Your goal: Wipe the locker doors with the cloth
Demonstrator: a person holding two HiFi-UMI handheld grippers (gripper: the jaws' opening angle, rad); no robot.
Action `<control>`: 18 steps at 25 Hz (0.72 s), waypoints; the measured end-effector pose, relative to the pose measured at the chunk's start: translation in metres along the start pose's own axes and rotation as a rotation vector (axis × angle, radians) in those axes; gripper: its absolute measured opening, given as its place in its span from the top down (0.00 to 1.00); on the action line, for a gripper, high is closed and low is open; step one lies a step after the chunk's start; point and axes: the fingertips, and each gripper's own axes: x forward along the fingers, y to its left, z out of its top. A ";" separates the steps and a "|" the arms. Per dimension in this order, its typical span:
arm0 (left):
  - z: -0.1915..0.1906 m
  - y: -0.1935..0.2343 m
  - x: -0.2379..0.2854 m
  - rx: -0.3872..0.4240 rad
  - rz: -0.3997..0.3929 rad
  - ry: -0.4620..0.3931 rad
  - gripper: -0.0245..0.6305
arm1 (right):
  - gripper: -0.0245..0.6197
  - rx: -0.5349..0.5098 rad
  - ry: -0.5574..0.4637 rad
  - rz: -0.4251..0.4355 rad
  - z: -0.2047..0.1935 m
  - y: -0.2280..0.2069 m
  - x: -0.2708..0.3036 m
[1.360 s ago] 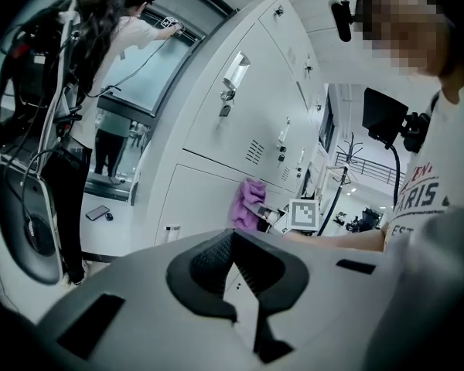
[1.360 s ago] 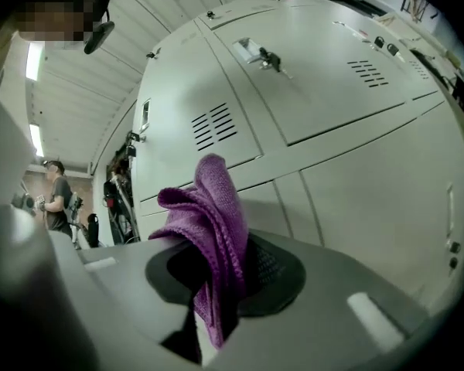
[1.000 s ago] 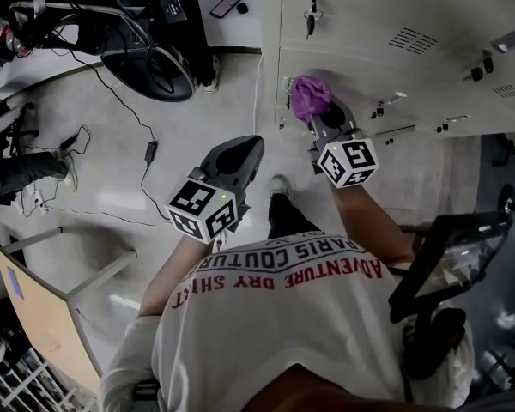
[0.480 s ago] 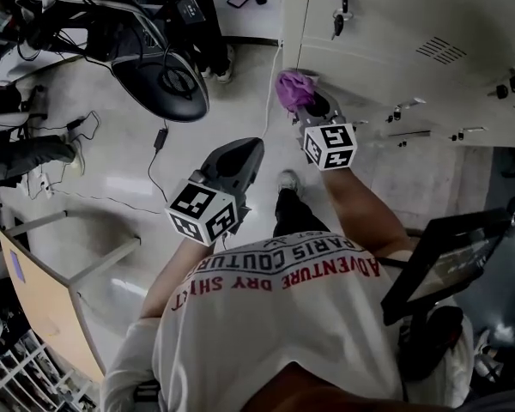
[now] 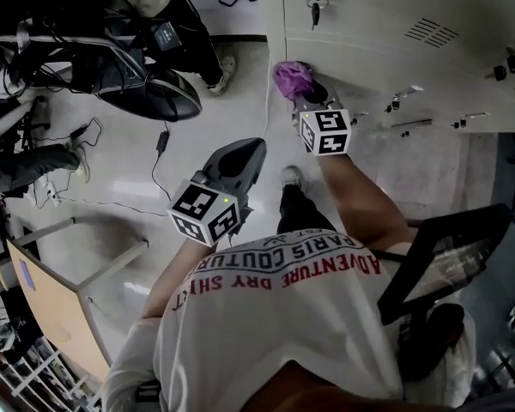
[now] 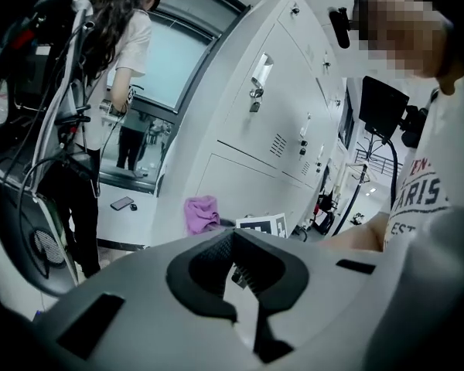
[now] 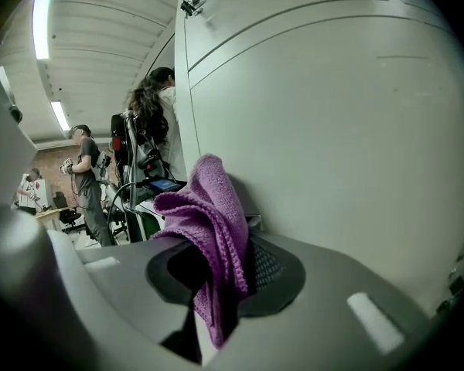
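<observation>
- The cloth point(image 7: 209, 222) reads to me as purple knitted fabric, looped and rough, fully matt.
- The locker doors point(image 7: 332, 130) look like painted sheet metal: pale grey and smooth, with a soft satin sheen.
- My right claw point(image 7: 241, 246) has a smooth, matt grey plastic shell. Its dark pads point(image 7: 267, 269) are finely ribbed and look rubbery.
- My left claw point(image 6: 233, 238) is the same, smooth grey plastic with ribbed dark pads point(image 6: 213, 257).
- The floor point(image 5: 120, 187) is glossy and throws back the lights.
</observation>
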 end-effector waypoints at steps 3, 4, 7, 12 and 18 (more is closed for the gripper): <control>0.000 -0.003 0.004 0.004 -0.007 0.006 0.96 | 0.85 0.000 -0.005 -0.008 0.000 -0.005 -0.004; -0.001 -0.005 0.005 0.007 -0.010 0.008 0.96 | 0.85 0.001 -0.007 -0.011 0.000 -0.007 -0.006; -0.002 -0.011 0.010 0.016 -0.029 0.016 0.96 | 0.85 0.008 -0.015 -0.032 0.001 -0.017 -0.014; -0.006 -0.024 0.020 0.026 -0.061 0.027 0.96 | 0.85 0.029 -0.030 -0.098 0.003 -0.051 -0.035; -0.010 -0.042 0.034 0.049 -0.116 0.052 0.96 | 0.85 0.003 -0.045 -0.171 0.007 -0.093 -0.068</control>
